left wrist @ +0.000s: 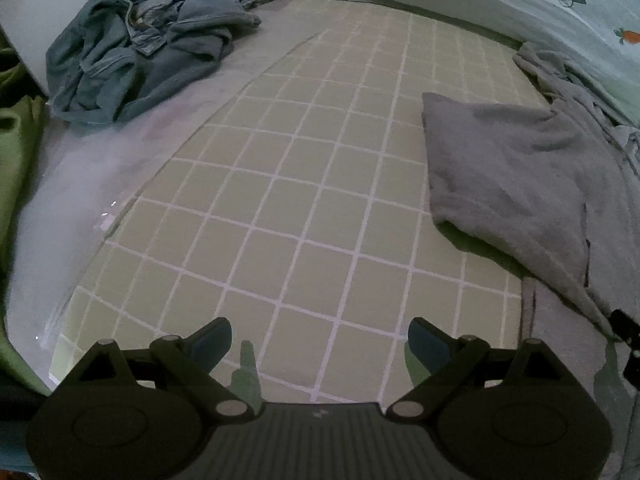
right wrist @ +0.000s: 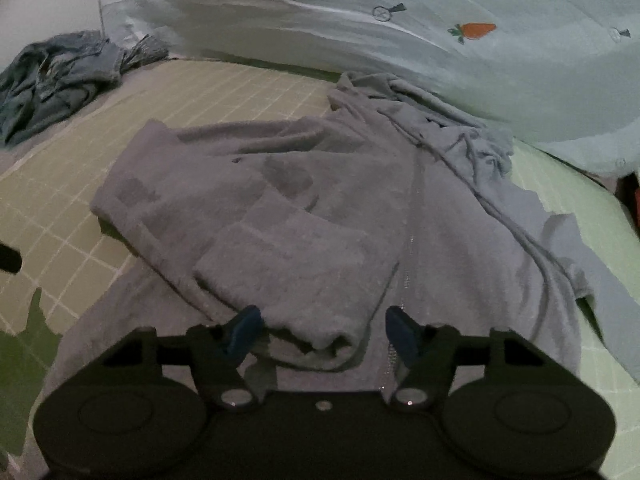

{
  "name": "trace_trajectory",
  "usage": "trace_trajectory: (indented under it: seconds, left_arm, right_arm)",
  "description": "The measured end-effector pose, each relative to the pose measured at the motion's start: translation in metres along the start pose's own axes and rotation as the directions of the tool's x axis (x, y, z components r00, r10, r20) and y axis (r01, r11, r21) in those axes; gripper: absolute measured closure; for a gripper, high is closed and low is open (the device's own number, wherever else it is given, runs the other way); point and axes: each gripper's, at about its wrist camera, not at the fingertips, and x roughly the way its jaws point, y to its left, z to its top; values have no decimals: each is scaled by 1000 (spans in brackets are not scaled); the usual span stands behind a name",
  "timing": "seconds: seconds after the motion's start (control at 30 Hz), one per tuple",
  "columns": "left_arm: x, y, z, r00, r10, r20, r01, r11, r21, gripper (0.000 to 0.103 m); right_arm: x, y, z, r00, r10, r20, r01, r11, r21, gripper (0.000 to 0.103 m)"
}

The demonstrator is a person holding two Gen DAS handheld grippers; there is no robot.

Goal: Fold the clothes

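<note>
1. My left gripper hangs over the bare checked mat, its fingers wide apart and holding nothing.
2. My right gripper sits low over the grey zip hoodie, fingers apart; a rolled edge of the cloth lies between them, but they are not closed on it.
3. The hoodie lies on the mat with its left side turned in over the front, so a doubled flap ends at about 6 o'clock in my right view. The zip runs up toward 12 o'clock, and the drawcord trails off toward 2 o'clock, where the hood end is bunched.
4. A crumpled heap of denim waits at about 10 o'clock in my left view, well apart from the hoodie.
5. I judge the hoodie to be thick fleece: soft, limp and a little heavy, and it will sag from any single pinch. The light is dim, so the nap is only my guess.
6. Good places to hold it are the doubled hem by my right fingers and the far corner at 3 o'clock in my left view, gripping both layers.
</note>
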Motion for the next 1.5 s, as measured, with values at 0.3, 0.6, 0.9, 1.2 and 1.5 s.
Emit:
trace_trajectory:
  seconds: [0.3,0.6,0.9,1.2,1.5]
  left_arm:
    - [-2,-8,-8,1000,-1,-9,2,1000,28,8]
    - [-4,-6,-8,1000,8,-3,-8,1000,-19,8]
    - [-10,-52,-4,999,-34,6,34,997,-68,8]
    - [-5,-124,5,997,-57,44,58,998,-30,8]
    - [20,-146,46,990,-125,57,130,988,-78,8]
  right_arm:
    - [2,-5,-3,997,71,-16,-71,997,33,63]
    - [-17,-29,6,992,77,98,-90,986,143,89]
    - [-62,-94,51,950,-16,311,-53,976,211,91]
    - [-99,-219,62,867,-279,412,106,912,395,91]
    - [-42,-331,-6,891,-454,13,339,683,647,56]
